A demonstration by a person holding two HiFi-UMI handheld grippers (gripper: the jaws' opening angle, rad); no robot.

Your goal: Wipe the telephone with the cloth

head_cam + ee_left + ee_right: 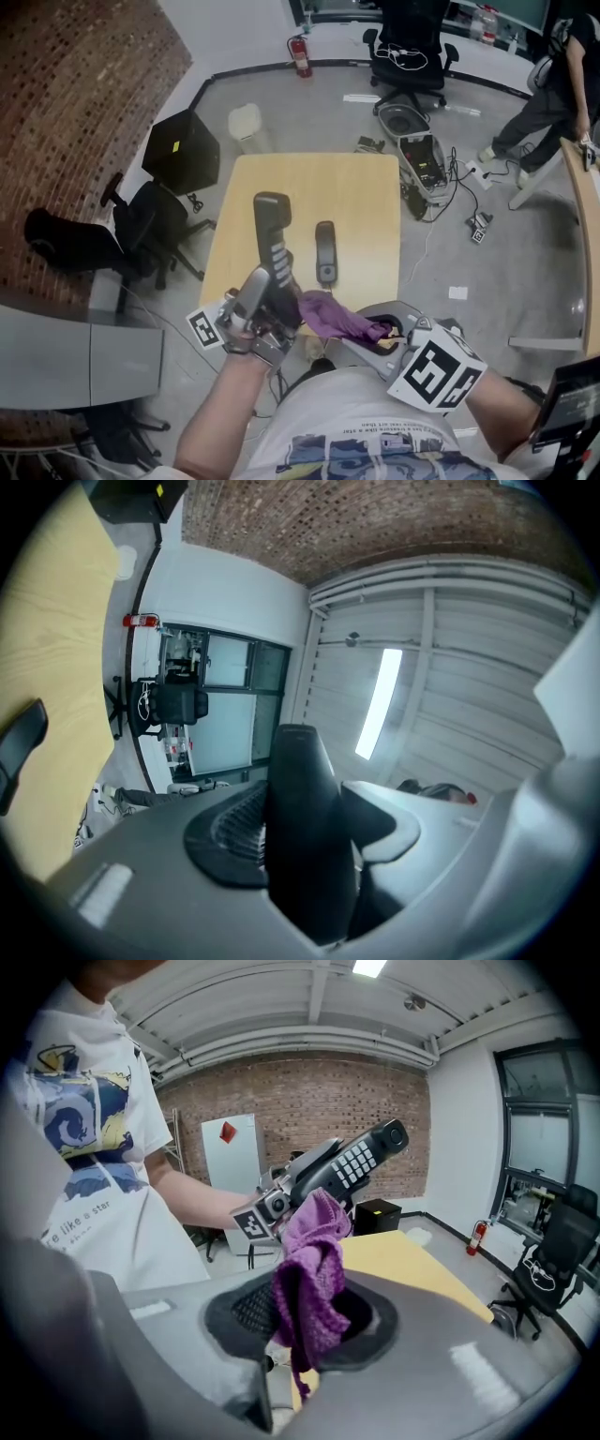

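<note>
My left gripper (272, 305) is shut on a black telephone handset (275, 246) and holds it upright above the near edge of the yellow table (361, 202); in the left gripper view the handset (305, 836) fills the gap between the jaws. My right gripper (380, 330) is shut on a purple cloth (330, 314), whose free end touches the handset's lower part. In the right gripper view the cloth (314, 1269) bunches up between the jaws, with the handset's keypad (361, 1157) just beyond it. The phone's black base (325, 251) lies on the table.
Black office chairs (141, 230) stand left of the table, with a black box (181, 150) behind them. Cables and an open equipment case (422, 164) lie on the floor to the right. A person (548, 94) stands at the far right.
</note>
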